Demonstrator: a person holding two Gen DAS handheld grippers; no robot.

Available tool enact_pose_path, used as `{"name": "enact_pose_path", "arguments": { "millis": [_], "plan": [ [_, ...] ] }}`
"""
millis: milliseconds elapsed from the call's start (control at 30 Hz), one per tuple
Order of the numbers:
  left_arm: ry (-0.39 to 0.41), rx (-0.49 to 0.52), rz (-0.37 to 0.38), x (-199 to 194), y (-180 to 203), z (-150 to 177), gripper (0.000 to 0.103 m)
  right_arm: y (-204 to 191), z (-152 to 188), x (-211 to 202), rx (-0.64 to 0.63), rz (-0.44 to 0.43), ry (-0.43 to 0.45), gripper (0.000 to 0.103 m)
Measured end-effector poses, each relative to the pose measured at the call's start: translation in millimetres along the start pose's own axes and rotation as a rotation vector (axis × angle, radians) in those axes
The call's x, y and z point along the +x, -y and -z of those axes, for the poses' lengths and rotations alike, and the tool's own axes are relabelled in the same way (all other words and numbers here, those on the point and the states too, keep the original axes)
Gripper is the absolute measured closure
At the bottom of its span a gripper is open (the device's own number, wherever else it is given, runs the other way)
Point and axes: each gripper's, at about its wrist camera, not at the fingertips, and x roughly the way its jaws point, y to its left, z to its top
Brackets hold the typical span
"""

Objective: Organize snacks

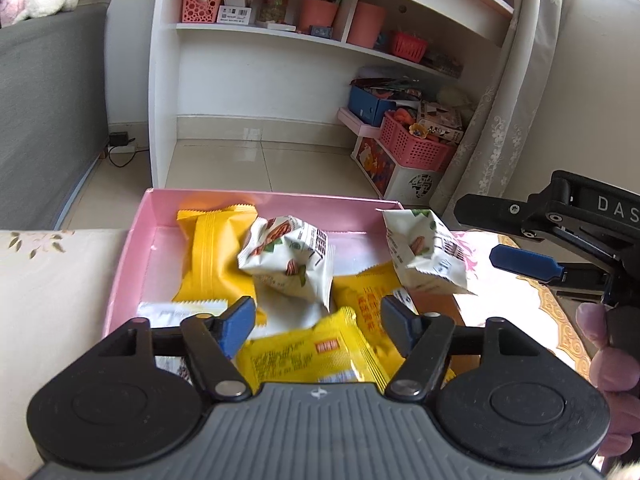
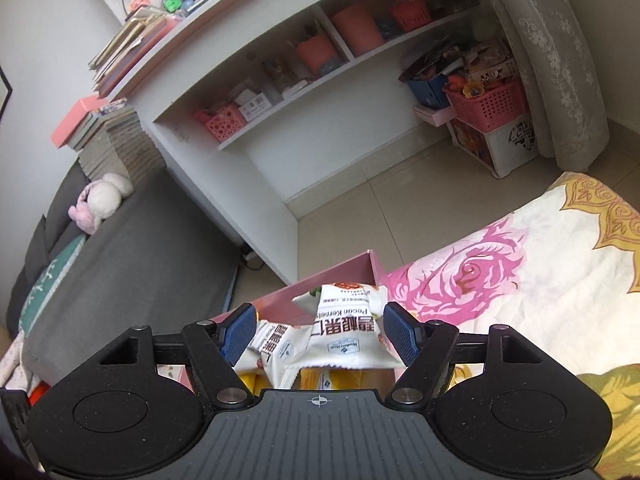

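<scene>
A pink box (image 1: pixel 134 248) sits on a floral tablecloth and holds several snack packets. One yellow packet (image 1: pixel 214 256) lies at its left, and a white pecan packet (image 1: pixel 288 260) rests in the middle. My left gripper (image 1: pixel 318 320) is open just above another yellow packet (image 1: pixel 316 356), without pressing it. A second white pecan packet (image 1: pixel 424 256) is tilted over the box's right edge, just left of my right gripper (image 1: pixel 478 230). In the right wrist view that white packet (image 2: pixel 344 332) lies between the spread pads of my right gripper (image 2: pixel 320 332), over the pink box (image 2: pixel 340 270).
The floral tablecloth (image 2: pixel 520 280) spreads to the right of the box. Beyond the table's far edge are a tiled floor, a white shelf unit (image 1: pixel 256 32) with pink baskets, a grey sofa (image 1: pixel 48 112) and a curtain (image 1: pixel 516 100). A hand (image 1: pixel 612 364) holds the right gripper.
</scene>
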Motion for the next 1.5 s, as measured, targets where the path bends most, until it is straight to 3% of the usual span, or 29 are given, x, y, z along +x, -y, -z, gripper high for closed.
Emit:
{"name": "enact_pose_path", "arguments": {
  "millis": [333,467,1167,1367,1500],
  "plan": [
    [-0.012,0.013,-0.008,-40,-1,19,0.006,-18,13,-47,-0.054,0.001,-0.022,0.017],
    [-0.016,0.015,-0.001,-55,-3,27,0.001,-24,22,-64,-0.080,0.014,-0.026,0.011],
    [-0.035,0.056,-0.025,-106,-28,92,0.000,-26,88,-100,-0.177,0.046,-0.082,0.006],
    [-0.030,0.071,-0.064,-111,-34,110,0.000,-26,104,-112,-0.296,0.086,-0.084,0.006],
    [-0.043,0.086,-0.045,-111,-35,119,0.000,-22,114,-116,-0.355,0.101,-0.102,0.005]
  ]
}}
